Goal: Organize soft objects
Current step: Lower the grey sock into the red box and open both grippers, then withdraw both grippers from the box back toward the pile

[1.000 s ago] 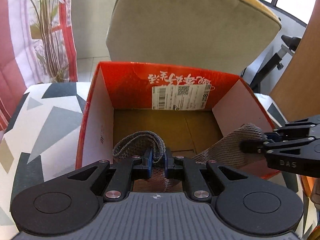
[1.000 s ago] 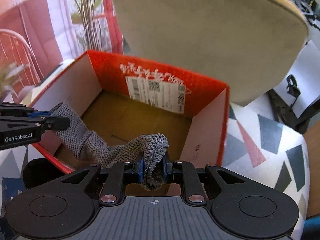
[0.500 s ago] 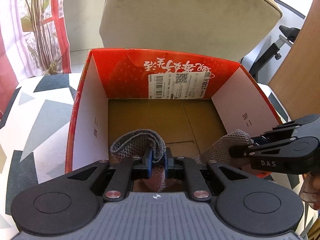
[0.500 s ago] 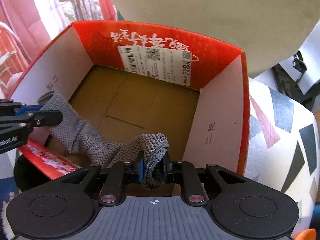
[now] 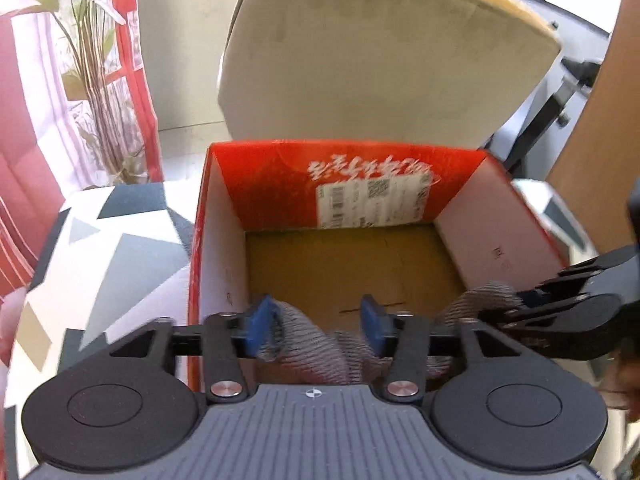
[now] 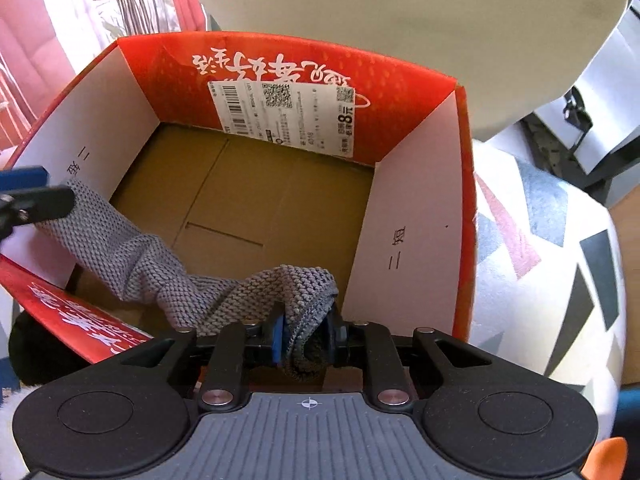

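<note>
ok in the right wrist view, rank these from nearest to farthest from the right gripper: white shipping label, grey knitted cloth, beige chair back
1. grey knitted cloth, between the right gripper pads as its jaws open.
2. white shipping label, on the red box far wall.
3. beige chair back, behind the box.

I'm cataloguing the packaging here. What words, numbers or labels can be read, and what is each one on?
"8元": white sticker label on the red box's far wall, upside down.
"二短": handwritten on the box's right inner flap.
White brush-script characters on the far wall: upside down, not legible.
Barcode, QR code and fine print on the label: too small to read.
Handwriting on the left inner flap: unclear.
</note>
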Motion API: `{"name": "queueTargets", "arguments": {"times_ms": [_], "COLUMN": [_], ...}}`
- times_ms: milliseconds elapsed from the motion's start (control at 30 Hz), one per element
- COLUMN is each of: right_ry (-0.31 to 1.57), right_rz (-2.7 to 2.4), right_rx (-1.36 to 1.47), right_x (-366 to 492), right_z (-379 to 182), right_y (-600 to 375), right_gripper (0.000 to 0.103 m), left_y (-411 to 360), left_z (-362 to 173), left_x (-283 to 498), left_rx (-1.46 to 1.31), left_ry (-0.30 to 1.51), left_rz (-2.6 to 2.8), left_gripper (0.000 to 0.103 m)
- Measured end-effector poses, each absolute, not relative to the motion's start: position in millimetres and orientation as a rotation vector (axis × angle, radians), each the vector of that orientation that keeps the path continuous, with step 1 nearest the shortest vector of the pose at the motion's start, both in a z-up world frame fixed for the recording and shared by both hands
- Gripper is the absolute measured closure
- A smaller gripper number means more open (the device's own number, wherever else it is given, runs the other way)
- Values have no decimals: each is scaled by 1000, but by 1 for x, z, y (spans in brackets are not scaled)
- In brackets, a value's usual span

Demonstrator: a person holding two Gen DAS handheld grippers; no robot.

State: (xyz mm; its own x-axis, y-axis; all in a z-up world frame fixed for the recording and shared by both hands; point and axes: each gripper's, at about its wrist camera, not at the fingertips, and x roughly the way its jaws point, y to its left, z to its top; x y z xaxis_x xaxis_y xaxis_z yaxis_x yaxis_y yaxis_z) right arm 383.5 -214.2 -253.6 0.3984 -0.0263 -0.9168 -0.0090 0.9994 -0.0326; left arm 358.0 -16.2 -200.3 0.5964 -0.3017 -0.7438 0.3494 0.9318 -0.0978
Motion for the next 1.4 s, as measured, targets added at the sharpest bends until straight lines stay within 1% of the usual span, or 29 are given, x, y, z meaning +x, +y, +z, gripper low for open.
{"name": "queueTargets", "arguments": {"times_ms": [33,67,133,167,200,233,267,300,333,367,400,467,500,633,967,1233,1400], "right_ry": [1145,1133,1101,1073,1049,1027,1000,972,949,926,908,858,837,790,586,450,470], "right_rz": [-10,-11,-17,-19,-21,-33,-50,-56,-57,-62,-68,-76,-74,-65,-24,-50,-43], "right_rx": [-40,-49,-59,-64,-67,-69,-68,-62,-53,-44,-37,-6,8,45,166,210,175], "right_x": [382,380,376,372,369,366,362,357,353,347,341,327,320,290,185,112,83], "right_z": [-251,-249,-241,-236,-230,-225,-219,-213,-209,-204,-200,-192,-189,-183,-181,-198,-221], "right_y": [-214,-212,-211,-210,-210,-210,-211,-212,-212,-212,-213,-216,-217,-217,-193,-203,-195], "right_gripper": [81,78,71,65,56,49,38,33,31,26,16,4,0,0,0,0,0], "left_y": [-16,-17,-19,-20,-20,-19,-18,-17,-15,-13,-12,-9,-8,5,42,69,71], "left_z": [-197,-195,-191,-189,-187,-184,-181,-178,-175,-173,-170,-167,-165,-166,-178,-211,-228], "left_x": [355,352,346,343,340,337,332,326,319,312,303,288,282,254,175,126,116], "left_rx": [58,66,89,93,96,97,99,100,96,90,87,101,112,74,67,9,-16], "left_ry": [841,830,811,802,794,784,775,765,752,734,713,679,673,657,559,635,712], "left_rz": [-389,-390,-382,-380,-378,-378,-376,-369,-361,-357,-358,-357,-352,-361,-248,-170,-165], "left_gripper": [38,38,38,38,37,36,32,29,17,6,3,0,0,0,0,0,0]}}
